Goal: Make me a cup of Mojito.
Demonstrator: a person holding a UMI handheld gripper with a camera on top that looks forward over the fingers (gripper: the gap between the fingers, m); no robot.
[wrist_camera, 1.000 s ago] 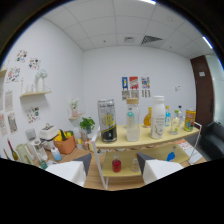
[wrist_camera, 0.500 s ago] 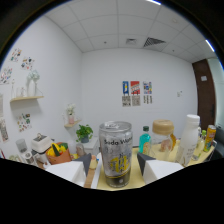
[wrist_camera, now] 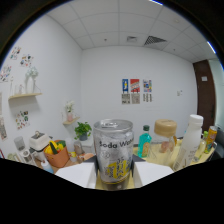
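Soda water can [wrist_camera: 113,152] stands upright on table, dead ahead, between our two white fingers [wrist_camera: 75,174]. Long axis vertical. Gripper [wrist_camera: 114,176] spread, gaps either side; we judge closing comes next.

We could not tell whether the tongs [wrist_camera: 114,175] pressed on the soda water can [wrist_camera: 114,154] or stood apart from it, since their tips merged with the dark band below. That band hid the can's foot and most of the tabletop [wrist_camera: 172,161]. The can's label read only in part, the lettering curving out of sight. The wall posters [wrist_camera: 135,91] were too small to read. The orange bottle [wrist_camera: 211,138] was cut off at the rim.
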